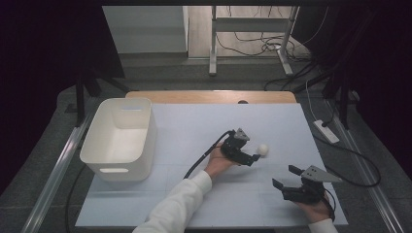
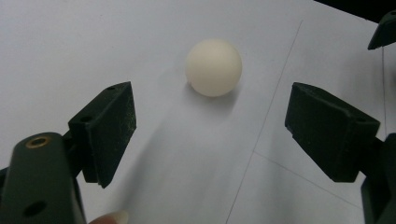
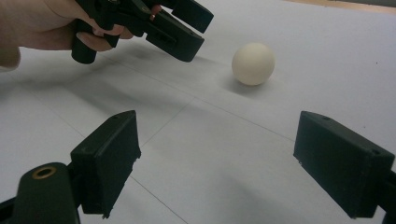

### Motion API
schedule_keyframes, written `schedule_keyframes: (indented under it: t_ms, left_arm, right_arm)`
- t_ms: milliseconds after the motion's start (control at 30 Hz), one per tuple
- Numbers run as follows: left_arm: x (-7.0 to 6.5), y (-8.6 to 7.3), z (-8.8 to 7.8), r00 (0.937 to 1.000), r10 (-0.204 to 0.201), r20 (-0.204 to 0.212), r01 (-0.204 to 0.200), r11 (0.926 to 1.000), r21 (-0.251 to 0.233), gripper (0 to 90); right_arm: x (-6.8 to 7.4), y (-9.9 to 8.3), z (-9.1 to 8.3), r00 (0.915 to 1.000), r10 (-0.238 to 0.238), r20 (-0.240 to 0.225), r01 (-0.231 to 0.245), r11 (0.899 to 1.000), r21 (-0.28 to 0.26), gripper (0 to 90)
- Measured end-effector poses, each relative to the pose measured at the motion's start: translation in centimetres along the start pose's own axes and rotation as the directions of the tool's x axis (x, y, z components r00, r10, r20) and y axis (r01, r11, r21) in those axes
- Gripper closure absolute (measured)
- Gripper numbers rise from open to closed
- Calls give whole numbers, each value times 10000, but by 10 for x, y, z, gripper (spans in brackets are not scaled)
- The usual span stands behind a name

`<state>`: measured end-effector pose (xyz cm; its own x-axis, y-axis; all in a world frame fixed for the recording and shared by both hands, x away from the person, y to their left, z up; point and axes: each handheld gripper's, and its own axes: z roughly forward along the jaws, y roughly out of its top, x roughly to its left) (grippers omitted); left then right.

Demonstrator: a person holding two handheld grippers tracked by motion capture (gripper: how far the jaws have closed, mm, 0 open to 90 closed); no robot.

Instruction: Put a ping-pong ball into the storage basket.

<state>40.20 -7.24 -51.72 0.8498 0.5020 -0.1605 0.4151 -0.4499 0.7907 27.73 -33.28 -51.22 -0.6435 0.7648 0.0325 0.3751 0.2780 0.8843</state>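
A small white ball point(image 1: 263, 149) lies on the pale mat point(image 1: 204, 121) right of centre. My left gripper point(image 1: 253, 150), held in a hand with a white sleeve, points at it from the left with its jaws wide apart. In the left gripper view the ball point(image 2: 214, 67) sits just beyond the tips of the left gripper point(image 2: 210, 112), touching neither pad. Nearer the front right, my right gripper point(image 1: 285, 176) stands open and holds nothing. In the right gripper view the ball point(image 3: 253, 63) rests well ahead of the right gripper point(image 3: 215, 140), with the left gripper point(image 3: 159, 28) at upper left.
A white plastic bin point(image 1: 116, 138) stands on the mat's left side, its inside showing nothing. A wooden table edge point(image 1: 209, 96) runs behind the mat. A white power strip point(image 1: 326, 131) and cables lie off the right edge. Metal rails flank the table.
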Motion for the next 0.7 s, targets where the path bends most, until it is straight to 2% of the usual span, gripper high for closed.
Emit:
schedule_keyframes:
  t_ms: [700]
  left_arm:
    - [2, 5, 10, 9999, 81, -82, -78, 9995, 309, 171]
  right_arm:
    - [-1, 0, 1, 10000, 8, -46, -8, 10000, -49, 145]
